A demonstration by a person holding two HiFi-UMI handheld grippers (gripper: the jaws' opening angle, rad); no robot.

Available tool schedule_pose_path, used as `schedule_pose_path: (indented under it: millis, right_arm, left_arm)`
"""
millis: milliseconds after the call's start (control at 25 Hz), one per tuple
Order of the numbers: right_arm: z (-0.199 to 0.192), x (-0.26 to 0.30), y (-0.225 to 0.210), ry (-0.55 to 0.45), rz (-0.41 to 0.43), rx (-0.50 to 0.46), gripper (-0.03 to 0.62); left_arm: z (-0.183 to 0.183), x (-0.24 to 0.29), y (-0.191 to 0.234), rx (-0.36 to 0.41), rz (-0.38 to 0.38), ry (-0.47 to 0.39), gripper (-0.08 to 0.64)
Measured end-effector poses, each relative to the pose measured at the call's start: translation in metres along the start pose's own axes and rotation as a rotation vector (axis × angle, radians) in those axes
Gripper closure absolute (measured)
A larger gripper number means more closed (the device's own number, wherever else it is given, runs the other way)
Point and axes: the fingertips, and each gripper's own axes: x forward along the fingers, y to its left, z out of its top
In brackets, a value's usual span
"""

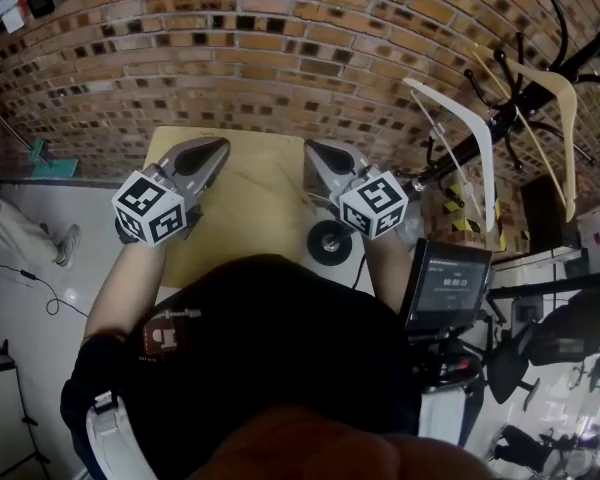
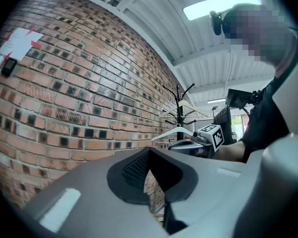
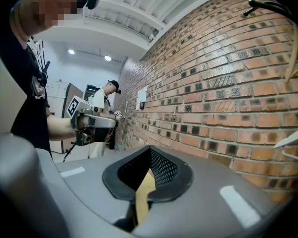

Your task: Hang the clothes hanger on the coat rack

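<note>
White hanger sits off to the right of both grippers. It looks already hooked on the black coat rack, just below a wooden hanger, with its long axis running roughly along the pole. The right gripper is the nearer one, and the left gripper is well apart from it. Both sets of fingers are clenched on nothing, hovering over the wooden bench. The brick wall is close behind the rack, so I'd guess room's tight there.
</note>
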Motion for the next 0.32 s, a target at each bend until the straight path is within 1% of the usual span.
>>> schedule_pose_path:
  millis: [320]
  right_arm:
    - [-0.0013,-0.0048,-0.004,0.004,-0.008,-0.001,0.581]
  left_arm:
    - [-0.0021,0.0069,-0.0067,-0.006,-0.018,0.011,0.565]
